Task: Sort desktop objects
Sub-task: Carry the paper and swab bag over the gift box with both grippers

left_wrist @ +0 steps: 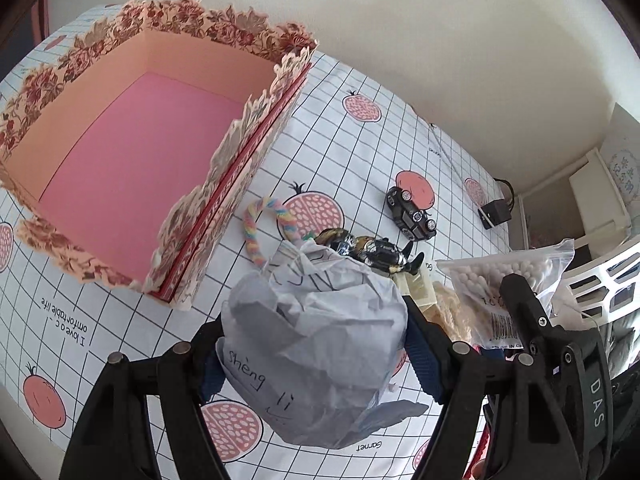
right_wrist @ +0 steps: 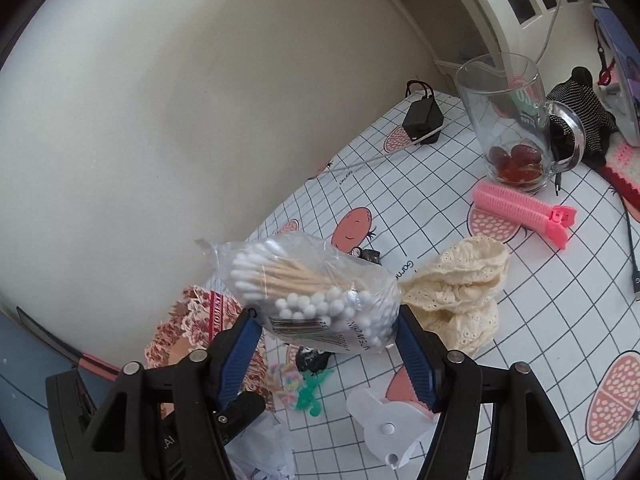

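Left-wrist view first: the open cardboard box with the scalloped floral rim and bare pink floor (left_wrist: 120, 152) sits at the far left of the grid-and-pomegranate tablecloth (left_wrist: 352, 160), and nothing lies in it yet. Just beside its near wall lies a pastel braided hair loop (left_wrist: 264, 224), then a dark, shiny figurine (left_wrist: 372, 250) and a small black toy car (left_wrist: 412, 214) farther right. The left gripper (left_wrist: 316, 344) is clamped on a crumpled ball of grey-white paper with handwriting on it (left_wrist: 316, 320), held clear of the cloth (the pads bite its sides, so it looks secure). Over in the right-wrist view, the right gripper (right_wrist: 326, 344) has its blue pads pressed on a clear plastic bag of wooden cotton swabs (right_wrist: 316, 292), also lifted off the table; beyond it lie a cream lace cloth (right_wrist: 460, 292), a pink hair clip (right_wrist: 524, 212) and a glass mug with dark red fruit at the bottom (right_wrist: 516, 120). To do this step well, I'd say each load should be carried fully over the box's tall frilly rim before the tongs part, one hand at a time, since the two grippers are close together and could knock each other or snag that edge.
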Tool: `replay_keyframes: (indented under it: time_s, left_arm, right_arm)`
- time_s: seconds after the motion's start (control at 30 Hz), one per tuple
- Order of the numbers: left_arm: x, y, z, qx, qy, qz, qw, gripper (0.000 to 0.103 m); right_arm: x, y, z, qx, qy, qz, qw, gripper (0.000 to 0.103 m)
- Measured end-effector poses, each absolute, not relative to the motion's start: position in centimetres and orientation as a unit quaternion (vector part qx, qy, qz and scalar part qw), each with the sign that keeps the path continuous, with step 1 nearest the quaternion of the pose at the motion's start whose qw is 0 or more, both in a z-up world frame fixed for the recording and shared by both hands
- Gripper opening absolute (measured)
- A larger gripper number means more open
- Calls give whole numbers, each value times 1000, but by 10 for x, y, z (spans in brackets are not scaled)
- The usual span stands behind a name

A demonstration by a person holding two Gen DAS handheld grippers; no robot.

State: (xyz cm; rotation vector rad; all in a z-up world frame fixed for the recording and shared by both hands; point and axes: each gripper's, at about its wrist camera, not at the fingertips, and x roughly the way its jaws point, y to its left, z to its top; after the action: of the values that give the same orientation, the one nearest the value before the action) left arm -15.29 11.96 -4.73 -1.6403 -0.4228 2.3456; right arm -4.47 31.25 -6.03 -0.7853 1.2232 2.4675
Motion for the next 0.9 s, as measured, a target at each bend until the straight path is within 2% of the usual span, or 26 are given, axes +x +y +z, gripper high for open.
replay_keyframes:
  time_s: [0.17, 0.4, 0.57, 0.9]
  left_arm:
    - [-168, 118, -27, -529, -137, 829, 120, 77]
    - [-191, 107, -9, -497, -166, 842, 125, 77]
    - [-207, 110, -8, -483, -173, 848, 132, 77]
    - [-222, 112, 7, -448, -172, 864, 155, 77]
  right_arm:
    - [-59, 313, -43, -263, 366, 878, 162, 70]
    - [-80, 318, -37, -253, 364, 877, 184, 70]
    - [-99, 309, -34, -253, 328, 891, 183, 70]
    - [-121, 303, -29, -253, 343, 888, 172, 70]
